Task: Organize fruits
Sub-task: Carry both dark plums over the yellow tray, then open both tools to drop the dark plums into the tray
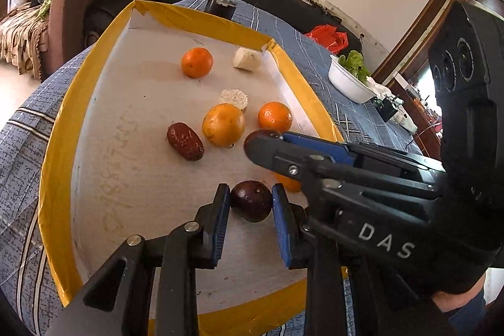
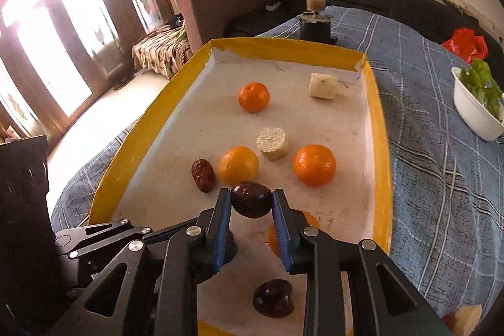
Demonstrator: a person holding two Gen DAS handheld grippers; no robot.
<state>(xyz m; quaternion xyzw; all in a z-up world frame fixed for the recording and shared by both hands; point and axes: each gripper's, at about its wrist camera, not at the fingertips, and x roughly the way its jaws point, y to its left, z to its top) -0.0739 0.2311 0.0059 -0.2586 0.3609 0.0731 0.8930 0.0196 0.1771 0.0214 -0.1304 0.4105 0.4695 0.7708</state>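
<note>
A yellow-rimmed white tray [image 1: 53, 128] [image 2: 382, 147] holds three oranges [image 1: 197, 62] [image 1: 223, 124] [image 1: 275, 117], a red date [image 1: 185, 141] [image 2: 203, 175] and two pale fruit chunks [image 1: 247, 59] [image 1: 234, 98]. My left gripper [image 1: 251, 203] is shut on a dark purple fruit [image 1: 251, 200] low over the tray. My right gripper [image 2: 251, 200] is shut on another dark purple fruit [image 2: 251, 199]; it shows in the left wrist view [image 1: 264, 144] beside the oranges. Another orange [image 2: 274, 236] lies partly hidden under the right fingers. A third dark fruit [image 2: 273, 298] lies below the right gripper.
The tray lies on a blue checked cloth [image 2: 441, 178]. A white bowl of greens [image 1: 349, 77] [image 2: 475, 106] stands to the right. A dark jar with a cork [image 1: 222, 2] [image 2: 316, 21] stands behind the tray. A red bag [image 2: 466, 43] lies far right.
</note>
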